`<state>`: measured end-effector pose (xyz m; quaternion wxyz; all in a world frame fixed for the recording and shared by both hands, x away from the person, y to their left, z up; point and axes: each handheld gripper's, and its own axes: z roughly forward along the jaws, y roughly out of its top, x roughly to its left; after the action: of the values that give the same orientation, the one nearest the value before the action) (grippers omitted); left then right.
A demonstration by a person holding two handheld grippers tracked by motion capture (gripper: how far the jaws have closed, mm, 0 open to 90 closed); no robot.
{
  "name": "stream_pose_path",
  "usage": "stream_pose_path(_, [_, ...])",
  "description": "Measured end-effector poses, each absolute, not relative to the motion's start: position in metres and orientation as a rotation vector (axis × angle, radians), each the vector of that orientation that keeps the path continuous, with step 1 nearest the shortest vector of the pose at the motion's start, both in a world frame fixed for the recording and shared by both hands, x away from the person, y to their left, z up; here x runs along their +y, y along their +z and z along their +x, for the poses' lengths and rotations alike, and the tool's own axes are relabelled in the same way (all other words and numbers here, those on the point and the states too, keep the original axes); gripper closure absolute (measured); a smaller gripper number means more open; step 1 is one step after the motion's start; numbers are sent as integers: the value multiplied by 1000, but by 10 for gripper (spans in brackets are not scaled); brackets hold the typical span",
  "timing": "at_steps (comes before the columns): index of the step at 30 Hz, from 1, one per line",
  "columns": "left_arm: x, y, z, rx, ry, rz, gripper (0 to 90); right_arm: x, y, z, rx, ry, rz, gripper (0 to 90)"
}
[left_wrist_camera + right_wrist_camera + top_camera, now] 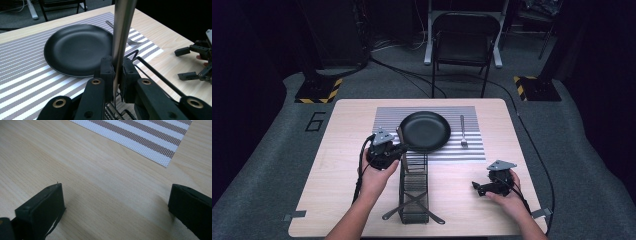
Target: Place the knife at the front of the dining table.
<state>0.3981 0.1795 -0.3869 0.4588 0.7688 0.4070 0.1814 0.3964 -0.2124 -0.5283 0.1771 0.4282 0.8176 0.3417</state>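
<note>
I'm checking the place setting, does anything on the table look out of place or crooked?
Nothing looks spilled or damaged. The black plate sits on the striped placemat with the fork straight at its right. The left gripper holds a metal utensil upright above the wire caddy.

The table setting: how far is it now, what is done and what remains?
Done: the black plate and the fork lie on the striped placemat. In hand: the left hand-held gripper is clamped on a steel utensil handle above the wire caddy. Left: placing it. The right hand-held gripper is open.
</note>
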Motion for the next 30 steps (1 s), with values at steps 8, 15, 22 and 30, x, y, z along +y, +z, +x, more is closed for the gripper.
stream_pose_path(8, [182,-370,396,989,443,1882,825,-212,-528,396,2314,967,1213,0])
stream_pose_path(15, [184,-346,398,969,444,1860,825,-212,-528,396,2314,967,1212,0])
stream_pose_path(22, [185,-322,400,965,450,1868,825,-212,-528,396,2314,968,1213,0])
stream_pose_path(30, [189,-303,398,954,471,1875,825,-212,-528,396,2314,968,1213,0])
